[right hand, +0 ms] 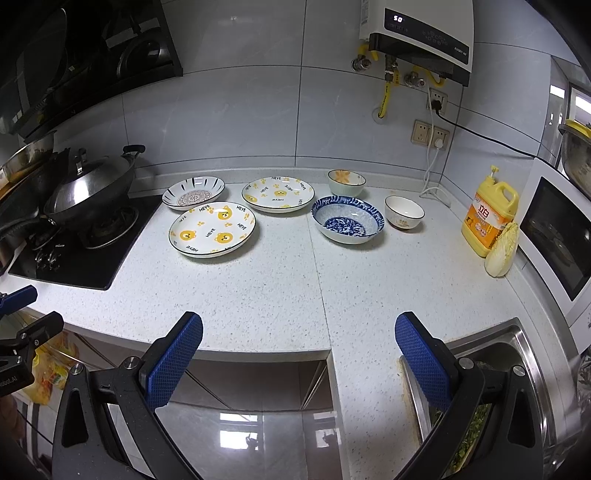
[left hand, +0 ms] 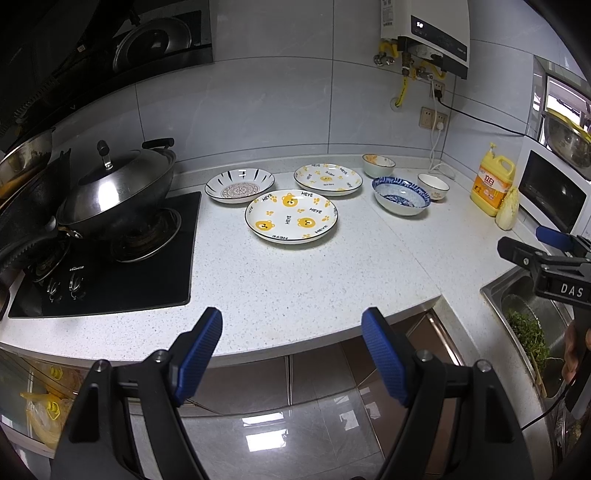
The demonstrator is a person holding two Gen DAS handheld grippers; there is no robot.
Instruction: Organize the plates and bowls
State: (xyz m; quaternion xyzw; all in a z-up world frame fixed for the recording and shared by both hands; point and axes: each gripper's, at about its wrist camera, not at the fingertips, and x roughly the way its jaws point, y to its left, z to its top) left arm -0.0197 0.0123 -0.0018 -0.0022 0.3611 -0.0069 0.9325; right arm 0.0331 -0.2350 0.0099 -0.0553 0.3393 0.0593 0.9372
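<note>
Left gripper (left hand: 291, 328) and right gripper (right hand: 299, 332), jaws wide apart and empty, at the countertop's (right hand: 280, 295) front edge; three plates (right hand: 212, 229) and three bowls (right hand: 347, 219) lie separately near its back edge.

Bright, sharp centre; floor (left hand: 273, 432) glare; fisheye bending, black vignette corners.

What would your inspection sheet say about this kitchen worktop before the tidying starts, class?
Surface: speckled white counter, dry.
Job's things: three plates and three bowls, all separate, unstacked.
Clutter: detergent jug, cabbage piece.
Grippers: left gripper and right gripper open, empty, at the counter's near edge.
Cables: black cord and white cord from wall sockets.
Surroundings: lidded wok on stove, sink, water heater.
</note>
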